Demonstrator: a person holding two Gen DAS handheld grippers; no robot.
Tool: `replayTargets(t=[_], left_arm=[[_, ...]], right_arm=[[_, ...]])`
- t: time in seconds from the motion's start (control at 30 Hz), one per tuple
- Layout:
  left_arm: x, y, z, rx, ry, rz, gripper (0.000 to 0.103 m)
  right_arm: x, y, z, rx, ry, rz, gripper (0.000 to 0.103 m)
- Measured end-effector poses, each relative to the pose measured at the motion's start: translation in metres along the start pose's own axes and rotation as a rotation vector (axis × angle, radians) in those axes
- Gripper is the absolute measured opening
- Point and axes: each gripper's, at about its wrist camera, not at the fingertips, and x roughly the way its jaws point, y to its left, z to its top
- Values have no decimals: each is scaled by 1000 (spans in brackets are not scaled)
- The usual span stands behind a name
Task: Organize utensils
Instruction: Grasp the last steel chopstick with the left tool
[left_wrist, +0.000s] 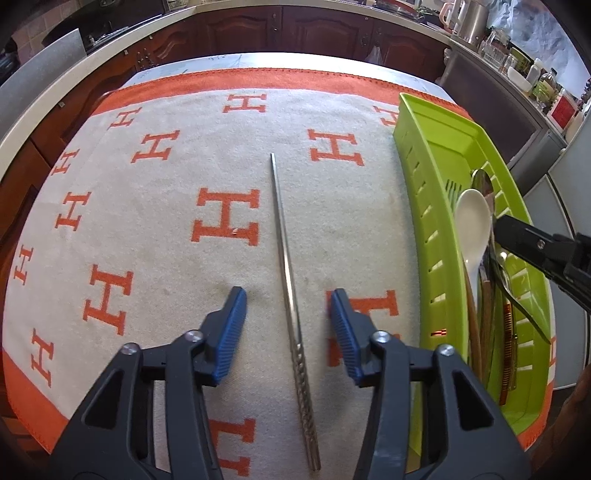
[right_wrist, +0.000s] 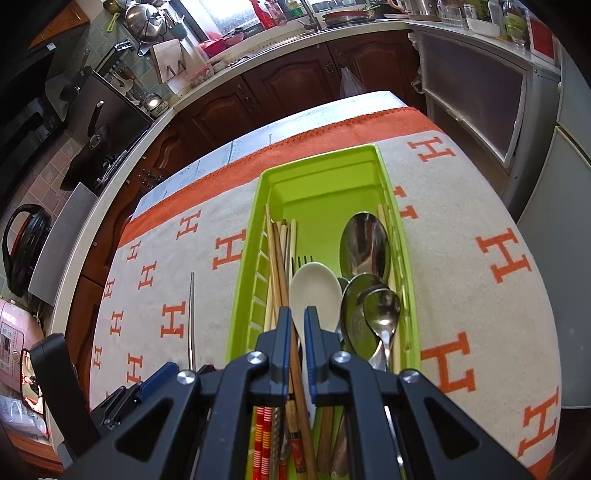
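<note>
A pair of metal chopsticks (left_wrist: 286, 251) lies lengthwise on the beige towel with orange H marks (left_wrist: 147, 229). My left gripper (left_wrist: 289, 319) hangs over their thick end, open, one blue pad on each side and neither touching them. To the right stands a green slotted tray (left_wrist: 424, 206) holding a white spoon (left_wrist: 472, 221) and other utensils. My right gripper (right_wrist: 297, 328) hovers over the tray (right_wrist: 243, 280), shut, with nothing clamped. Below it lie wooden chopsticks (right_wrist: 277, 258), a fork (right_wrist: 303, 260), the white spoon (right_wrist: 314, 291) and metal spoons (right_wrist: 365, 240). The metal chopsticks (right_wrist: 191, 321) show left of the tray.
The towel's orange border (left_wrist: 258, 77) marks the table's far edge, with dark wooden cabinets (left_wrist: 314, 33) and a cluttered counter (right_wrist: 258, 40) beyond. A grey cabinet (right_wrist: 476, 99) stands at the right. Bare towel (right_wrist: 461, 258) stretches right of the tray.
</note>
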Motion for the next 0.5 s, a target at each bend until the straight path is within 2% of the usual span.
replayTargets(t=[0.2, 0.5], left_arm=[[-1, 14, 1, -34, -11, 0, 4], [-5, 27, 3, -77, 28, -53, 4]], right_arm=[[-2, 0, -7, 2, 4, 0, 7], [-13, 5, -14, -15, -11, -1, 7]])
